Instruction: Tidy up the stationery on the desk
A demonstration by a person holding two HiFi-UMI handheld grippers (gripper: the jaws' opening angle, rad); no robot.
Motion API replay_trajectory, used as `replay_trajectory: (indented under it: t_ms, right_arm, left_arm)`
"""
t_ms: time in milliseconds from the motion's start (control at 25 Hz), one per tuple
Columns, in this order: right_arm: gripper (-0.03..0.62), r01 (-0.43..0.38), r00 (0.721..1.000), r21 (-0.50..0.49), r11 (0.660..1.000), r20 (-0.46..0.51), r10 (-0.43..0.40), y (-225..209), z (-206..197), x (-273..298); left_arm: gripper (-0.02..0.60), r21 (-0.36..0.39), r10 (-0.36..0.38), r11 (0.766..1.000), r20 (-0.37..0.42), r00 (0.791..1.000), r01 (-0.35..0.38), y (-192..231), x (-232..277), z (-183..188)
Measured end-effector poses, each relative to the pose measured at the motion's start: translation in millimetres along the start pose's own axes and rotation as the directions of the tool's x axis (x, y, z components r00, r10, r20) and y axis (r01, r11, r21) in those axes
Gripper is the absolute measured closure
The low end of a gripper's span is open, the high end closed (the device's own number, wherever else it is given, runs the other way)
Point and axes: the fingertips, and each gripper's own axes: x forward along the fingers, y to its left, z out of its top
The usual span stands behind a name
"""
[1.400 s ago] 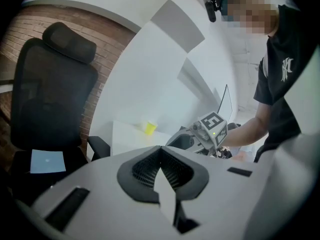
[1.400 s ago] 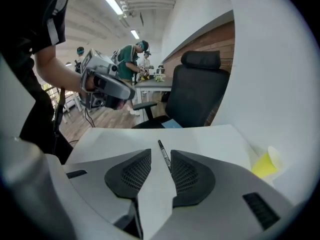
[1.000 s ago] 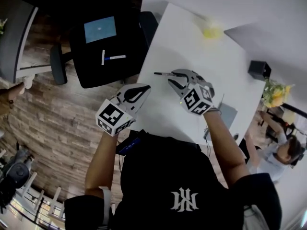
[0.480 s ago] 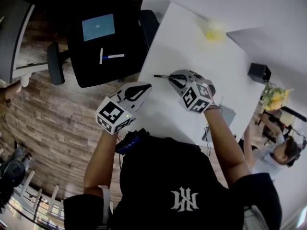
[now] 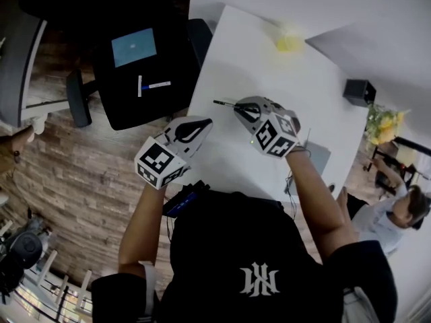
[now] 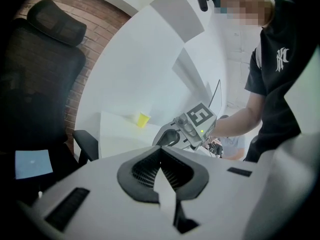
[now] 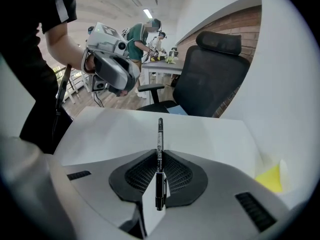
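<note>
White desk [image 5: 269,59] at centre frame has a slim black pen [image 7: 160,134] near its left edge, light, stiff, smooth and apt to swivel, so the right claw [image 7: 159,159], its jaws just closing, pinches the barrel by the clip, while the left claw [image 6: 161,151] hovers pressed together, empty.

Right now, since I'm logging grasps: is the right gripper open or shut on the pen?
Shut: the right gripper has just been closing its jaws, which pinch the black pen.
</note>
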Motion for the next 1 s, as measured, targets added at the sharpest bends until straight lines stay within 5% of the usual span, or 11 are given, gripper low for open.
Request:
replay_trajectory:
  t_ms: [360,640,1000]
  right_arm:
    - [0.528,0.16,0.971,0.211,0.964,0.14,-0.192,-11,-17,-83]
    - [0.528,0.337,0.89,0.41,0.848,0.156,-0.429,-6,-100,-182]
    - [0.528,0.426,0.808,0.582,0.693,0.1,-0.58,30,-221,-268]
  left_arm:
    - [0.578,0.126,-0.062,0.99,-0.025,0.998,0.065,-59,32,25]
    - [0.578,0.213,-0.122,0.969,-0.037,0.992,0.127,-129,81,44]
    - [0.578,0.279,-0.088,0.955,-0.065,0.994,0.103,-204,147,36]
